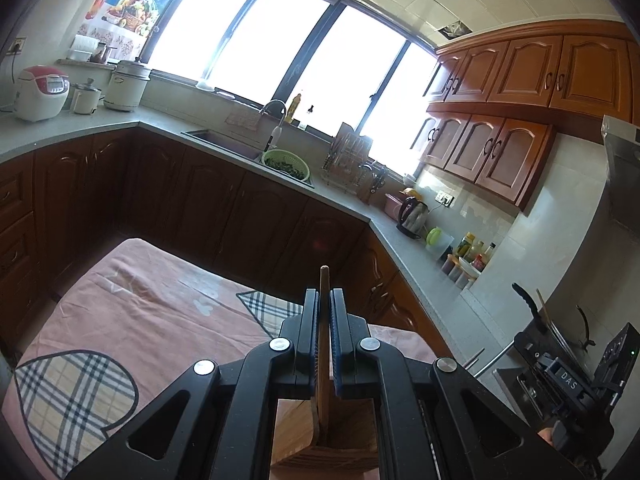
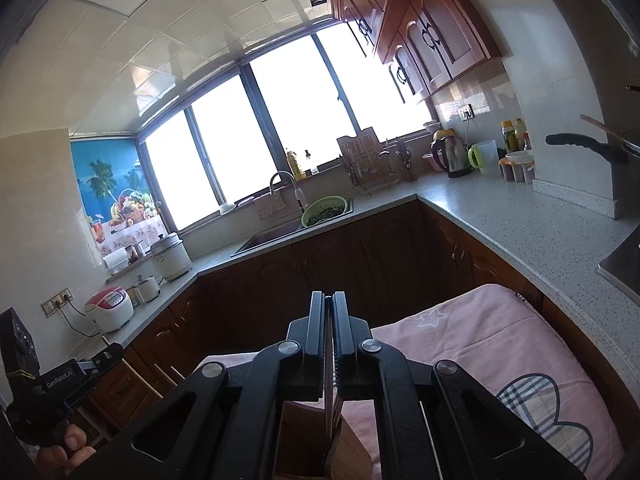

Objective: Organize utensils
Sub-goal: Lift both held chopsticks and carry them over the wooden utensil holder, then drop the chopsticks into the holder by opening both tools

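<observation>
In the left wrist view my left gripper [image 1: 324, 294] is shut on a slim wooden utensil handle [image 1: 324, 280]. Its tip pokes out above the fingers and its lower end reaches down into a wooden utensil holder [image 1: 344, 432] right under the jaws. In the right wrist view my right gripper [image 2: 329, 296] is shut on a thin flat utensil [image 2: 329, 380] seen edge-on, hanging down to the same wooden holder [image 2: 352, 452]. What kind of utensil it is I cannot tell. The holder stands on a pink cloth [image 1: 160, 312] with plaid patches.
The cloth-covered table [image 2: 500, 332] sits inside a U-shaped grey counter [image 2: 520, 224]. A sink with a green colander [image 1: 286, 164], a dish rack [image 1: 348, 160], a kettle [image 1: 412, 214], bottles and a black pan handle [image 2: 580, 144] are on it. A hand [image 2: 64, 452] holds the left gripper.
</observation>
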